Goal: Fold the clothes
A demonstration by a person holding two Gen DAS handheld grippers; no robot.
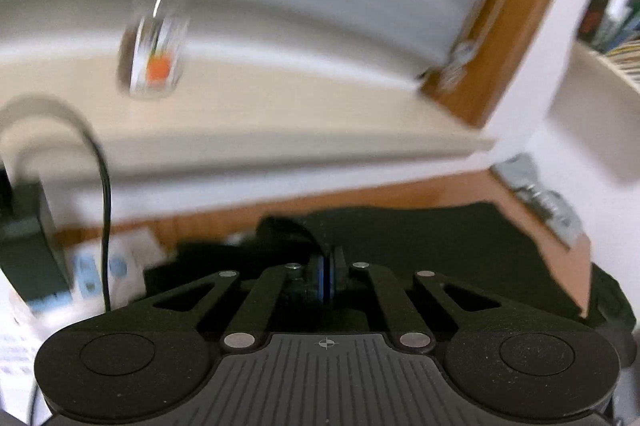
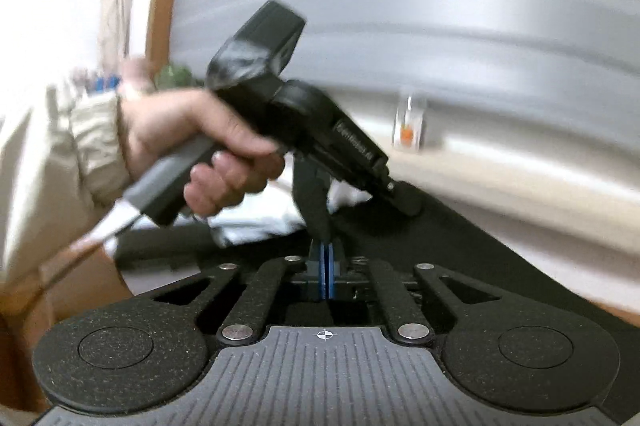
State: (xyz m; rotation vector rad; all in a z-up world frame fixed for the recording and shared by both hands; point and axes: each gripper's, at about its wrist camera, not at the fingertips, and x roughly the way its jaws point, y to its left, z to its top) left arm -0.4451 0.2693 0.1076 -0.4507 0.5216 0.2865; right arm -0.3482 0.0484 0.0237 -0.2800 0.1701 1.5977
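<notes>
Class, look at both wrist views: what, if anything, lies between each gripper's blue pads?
Both views show the blue pads closed together. The left gripper and right gripper sit over the black garment; blur hides whether cloth is pinched.

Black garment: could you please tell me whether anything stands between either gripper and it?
Nothing visible does. The left gripper and right gripper, both shut, sit right at the black garment; the left one hangs just ahead of the right one's tips.
</notes>
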